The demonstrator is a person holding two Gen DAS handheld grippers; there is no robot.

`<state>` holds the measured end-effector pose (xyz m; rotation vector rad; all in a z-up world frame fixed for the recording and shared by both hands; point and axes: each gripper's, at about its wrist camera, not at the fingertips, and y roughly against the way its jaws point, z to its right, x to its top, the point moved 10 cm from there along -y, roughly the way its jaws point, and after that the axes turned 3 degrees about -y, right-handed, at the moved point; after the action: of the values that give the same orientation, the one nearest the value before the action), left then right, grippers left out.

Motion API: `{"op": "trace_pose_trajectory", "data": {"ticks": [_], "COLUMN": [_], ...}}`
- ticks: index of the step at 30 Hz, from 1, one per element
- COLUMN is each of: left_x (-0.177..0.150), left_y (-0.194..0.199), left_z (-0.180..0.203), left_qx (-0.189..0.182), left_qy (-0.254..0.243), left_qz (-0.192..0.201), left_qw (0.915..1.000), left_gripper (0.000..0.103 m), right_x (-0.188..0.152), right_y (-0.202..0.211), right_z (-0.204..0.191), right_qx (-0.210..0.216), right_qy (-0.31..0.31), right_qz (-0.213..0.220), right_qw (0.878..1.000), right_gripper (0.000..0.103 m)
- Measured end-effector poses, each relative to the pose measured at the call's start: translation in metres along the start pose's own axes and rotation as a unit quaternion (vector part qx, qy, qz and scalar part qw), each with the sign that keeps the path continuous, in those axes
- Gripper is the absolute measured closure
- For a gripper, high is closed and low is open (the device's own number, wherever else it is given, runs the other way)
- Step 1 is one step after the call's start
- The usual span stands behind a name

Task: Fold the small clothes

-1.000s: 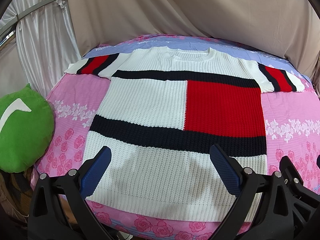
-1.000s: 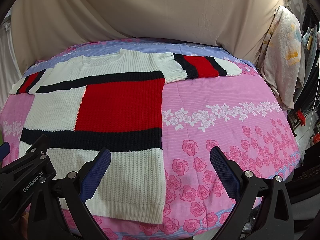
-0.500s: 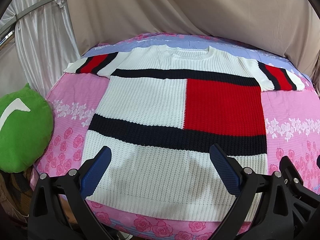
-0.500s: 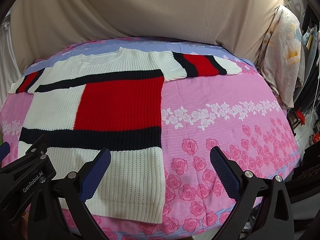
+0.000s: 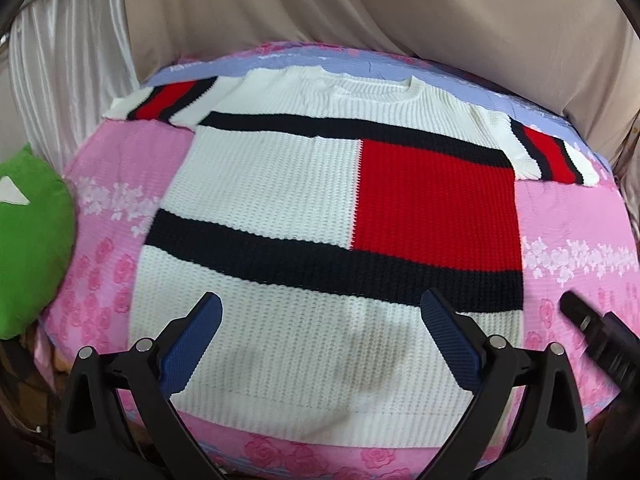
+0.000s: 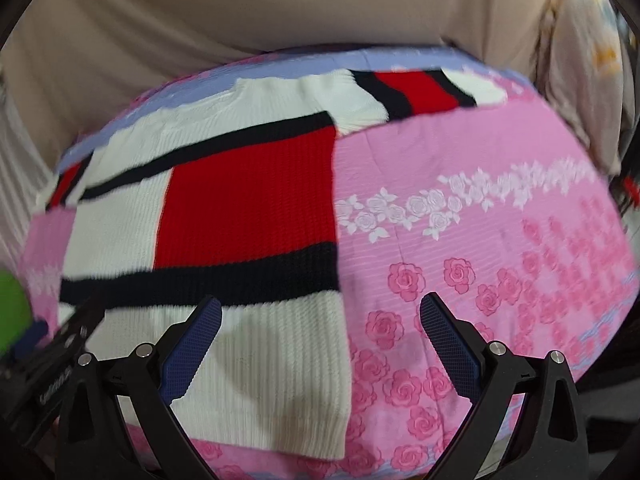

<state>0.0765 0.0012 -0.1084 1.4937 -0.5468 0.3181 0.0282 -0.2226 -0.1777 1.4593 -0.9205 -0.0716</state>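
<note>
A white knit sweater [image 5: 272, 188] with a red block and dark navy stripes lies flat, front up, on a pink floral bed sheet [image 5: 576, 224]; both short sleeves are spread out. It also shows in the right wrist view [image 6: 240, 200]. My left gripper [image 5: 320, 336] is open and empty, hovering over the white hem area. My right gripper [image 6: 320, 336] is open and empty, over the hem's right corner and the sheet beside it. The right gripper's black body shows in the left wrist view [image 5: 600, 336].
A green cushion [image 5: 28, 240] sits off the bed's left edge. Beige cloth [image 5: 360, 12] hangs behind the bed, with white curtain [image 5: 68, 64] at the left. Bundled fabric [image 6: 580, 80] hangs at the far right. Bare sheet lies right of the sweater.
Both grippers have moved forward and lower towards the sweater's hem; the views tilt and blur. The right gripper's body has come into the left wrist view. The sweater has not moved.
</note>
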Motion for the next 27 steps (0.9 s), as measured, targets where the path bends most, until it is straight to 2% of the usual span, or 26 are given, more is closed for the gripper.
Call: {"op": "trace_pose_trajectory", "data": {"ticks": [3,8,11,12,16,20,21,22,23,24,25,27], "left_x": [0.007,0.018,0.019,0.019,0.016,0.015,0.016,0.017,0.019,0.022,0.024,0.031], "left_y": [-0.010,-0.016,-0.019,-0.022,-0.034,-0.044,-0.046,-0.047,-0.049,-0.050,-0.051,-0.050], "left_z": [0.011,0.021,0.027,0.028,0.028,0.026,0.025,0.024,0.024,0.022,0.021,0.016], "left_qx": [-0.012,0.008,0.016,0.022,0.039,0.050,0.052,0.052,0.051,0.051,0.048,0.046], "left_qy": [0.023,0.088,0.100,0.098,0.099,0.099,0.100,0.100,0.100,0.101,0.102,0.105], "left_qz": [0.005,0.009,0.011,0.010,-0.001,-0.009,-0.010,-0.010,-0.011,-0.012,-0.011,-0.004], "left_qw": [0.9997,0.9961,0.9948,0.9949,0.9943,0.9937,0.9936,0.9936,0.9936,0.9936,0.9936,0.9934], "left_gripper": [0.006,0.006,0.006,0.006,0.006,0.006,0.006,0.006,0.006,0.006,0.006,0.006], "right_x": [0.041,0.149,0.213,0.234,0.285,0.306,0.314,0.319,0.323,0.327,0.333,0.350], "right_y": [-0.022,-0.080,-0.126,-0.144,-0.194,-0.226,-0.225,-0.229,-0.233,-0.237,-0.233,-0.206], "right_z": [0.048,0.155,0.202,0.215,0.251,0.276,0.278,0.278,0.276,0.273,0.270,0.254], "right_qx": [0.019,0.036,0.045,0.049,0.045,0.045,0.040,0.042,0.047,0.052,0.061,0.098], "right_qy": [-0.066,-0.149,-0.176,-0.180,-0.213,-0.267,-0.264,-0.258,-0.254,-0.254,-0.257,-0.257], "right_qz": [-0.005,0.013,0.015,0.017,0.022,0.034,0.055,0.056,0.049,0.041,0.048,0.087], "right_qw": [0.998,0.988,0.983,0.982,0.976,0.962,0.962,0.964,0.965,0.965,0.963,0.958], "right_gripper": [0.005,0.008,0.011,0.015,0.021,0.024,0.033,0.044,0.074,0.094,0.095,0.096]}}
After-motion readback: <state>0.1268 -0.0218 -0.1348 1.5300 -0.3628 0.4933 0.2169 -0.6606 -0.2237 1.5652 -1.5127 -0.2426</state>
